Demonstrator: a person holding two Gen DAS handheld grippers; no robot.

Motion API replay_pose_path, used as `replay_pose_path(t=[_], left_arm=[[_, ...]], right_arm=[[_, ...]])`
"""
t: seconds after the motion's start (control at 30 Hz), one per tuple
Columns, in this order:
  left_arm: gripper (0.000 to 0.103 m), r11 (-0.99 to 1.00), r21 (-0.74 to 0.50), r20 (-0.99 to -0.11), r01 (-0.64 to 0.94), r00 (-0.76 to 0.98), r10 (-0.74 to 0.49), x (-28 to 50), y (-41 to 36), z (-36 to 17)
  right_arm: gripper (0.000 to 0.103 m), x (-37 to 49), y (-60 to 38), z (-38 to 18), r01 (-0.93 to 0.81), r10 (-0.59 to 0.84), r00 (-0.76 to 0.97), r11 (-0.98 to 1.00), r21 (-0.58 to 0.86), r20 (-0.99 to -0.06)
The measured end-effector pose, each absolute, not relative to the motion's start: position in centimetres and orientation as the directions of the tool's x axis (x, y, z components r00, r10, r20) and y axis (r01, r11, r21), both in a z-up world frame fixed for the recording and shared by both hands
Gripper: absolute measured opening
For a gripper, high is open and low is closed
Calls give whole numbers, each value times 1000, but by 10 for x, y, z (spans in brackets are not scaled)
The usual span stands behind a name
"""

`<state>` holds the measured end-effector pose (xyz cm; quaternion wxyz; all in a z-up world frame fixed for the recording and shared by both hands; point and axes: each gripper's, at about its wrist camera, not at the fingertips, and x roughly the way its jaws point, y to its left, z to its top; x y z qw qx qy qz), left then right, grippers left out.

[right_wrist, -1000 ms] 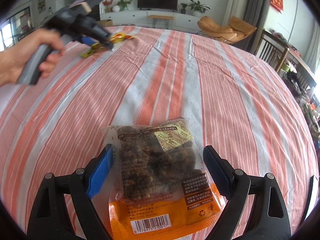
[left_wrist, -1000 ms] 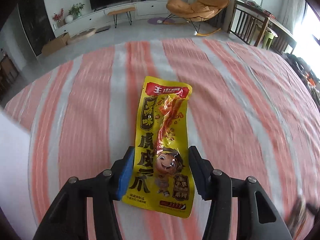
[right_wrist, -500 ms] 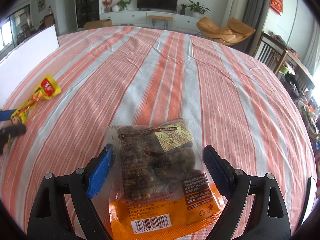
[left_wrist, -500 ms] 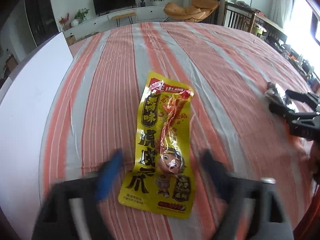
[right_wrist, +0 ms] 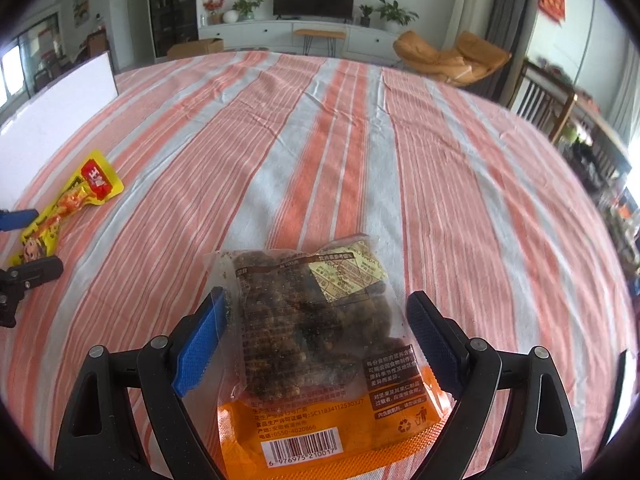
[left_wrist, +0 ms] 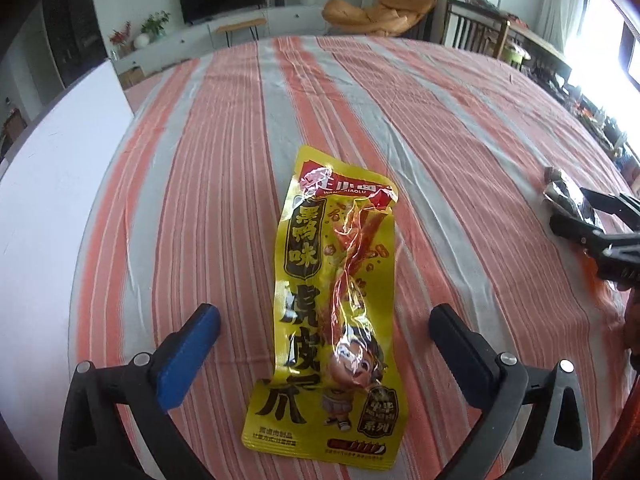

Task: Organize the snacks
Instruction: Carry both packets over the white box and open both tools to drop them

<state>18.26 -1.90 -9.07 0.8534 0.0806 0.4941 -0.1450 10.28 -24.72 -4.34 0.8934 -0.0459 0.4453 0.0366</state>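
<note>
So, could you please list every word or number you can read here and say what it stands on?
"WANGXIAOLU": red banner of the yellow snack packet.
"6 976975 210017": under the barcode on the orange nut bag.
"0550-4020866": orange band of that bag.
"SC11834112530337": same band, partly blurred.
Chinese characters on both: not transcribed.
Red wall hanging: blurred.

Left gripper (left_wrist: 324,320): jaws no longer clamp the yellow snack pouch (left_wrist: 332,300); they are opening, now wide, pads clear of the pouch on both sides. Pouch lies flat on the striped cloth (left_wrist: 224,168) betw. the fingers, just beside the white board (left_wrist: 52,184), vs. its prior position mid-cloth. In right wrist view, pouch now sits at left edge; holding hand is gone from view.
</note>
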Motion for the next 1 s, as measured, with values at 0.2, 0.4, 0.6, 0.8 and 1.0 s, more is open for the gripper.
replay_pose_path(t=[0.2, 0.4, 0.6, 0.8, 1.0], left_arm=[[50, 926, -4, -876, 377, 446, -185, 188, -29, -80], [41, 933, -138, -836, 332, 466, -289, 171, -8, -64], [41, 897, -355, -708, 263, 551, -442, 134, 53, -5], [41, 935, -327, -650, 139, 685, -330, 107, 159, 67], [49, 978, -148, -707, -150, 707, 1, 81, 280, 77]], right_arm=[[92, 129, -260, -40, -165, 56, 368, 986, -6, -928], [72, 117, -275, -20, -96, 132, 344, 990, 105, -930], [72, 107, -271, 30, -55, 356, 419, 928, 368, -836], [72, 128, -145, 101, -253, 605, 411, 795, 552, -682], [74, 130, 53, 151, -507, 780, 247, 609, 610, -574]])
